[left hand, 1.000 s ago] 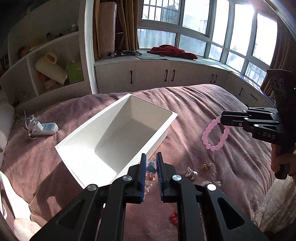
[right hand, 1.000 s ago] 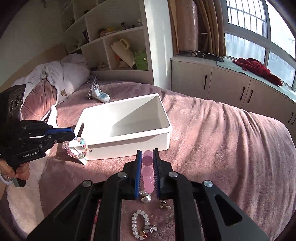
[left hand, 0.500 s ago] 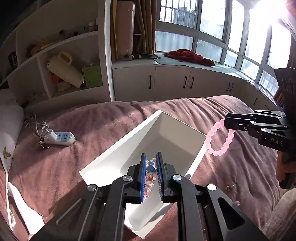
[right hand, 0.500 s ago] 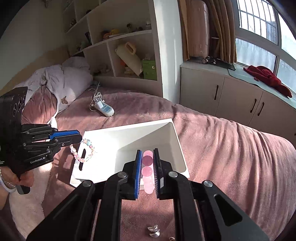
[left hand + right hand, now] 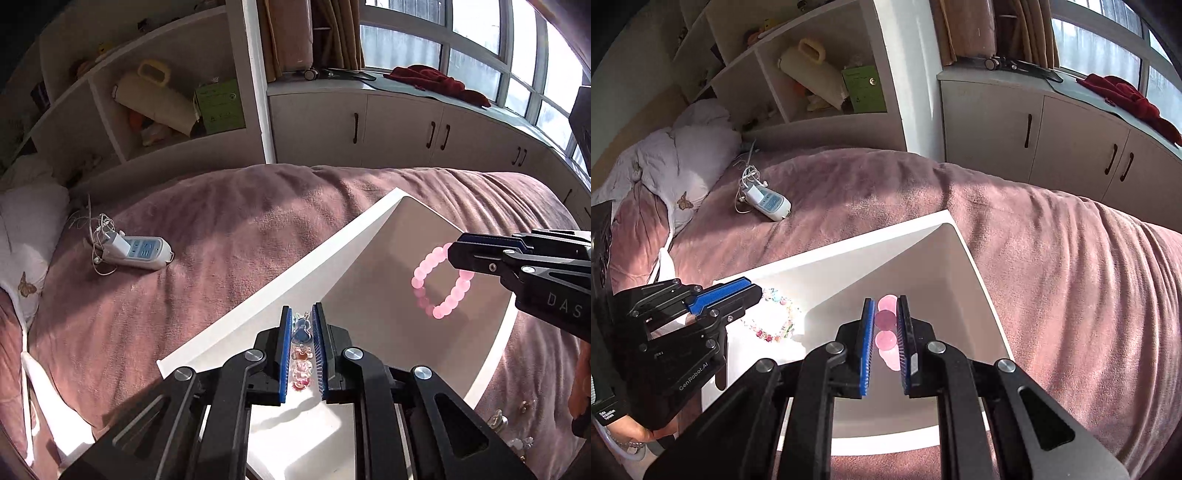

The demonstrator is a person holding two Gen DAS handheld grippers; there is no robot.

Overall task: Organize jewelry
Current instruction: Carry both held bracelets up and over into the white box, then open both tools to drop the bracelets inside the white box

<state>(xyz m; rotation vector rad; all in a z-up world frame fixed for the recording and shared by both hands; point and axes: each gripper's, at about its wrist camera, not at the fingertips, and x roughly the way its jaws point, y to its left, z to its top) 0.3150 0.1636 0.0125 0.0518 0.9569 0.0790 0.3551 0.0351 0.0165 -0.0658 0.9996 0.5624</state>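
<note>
— While we hovered over the white bin (image 5: pixel 258 299), what did the L gripper (image 5: pixel 301 332) have?
— Clamped on the charm bracelet (image 5: pixel 772 321). R gripper (image 5: pixel 885 325) pinched the pink bead bracelet (image 5: pixel 441 282), both above bin.

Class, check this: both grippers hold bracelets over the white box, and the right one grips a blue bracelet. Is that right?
Not quite. The right gripper grips a pink bracelet, not a blue one, as the left wrist view shows. Both do hold bracelets over the white box.

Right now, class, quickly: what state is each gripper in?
Left gripper: closed on the multicolored bead bracelet, above the white bin.
Right gripper: closed on the pink bead bracelet.
</note>
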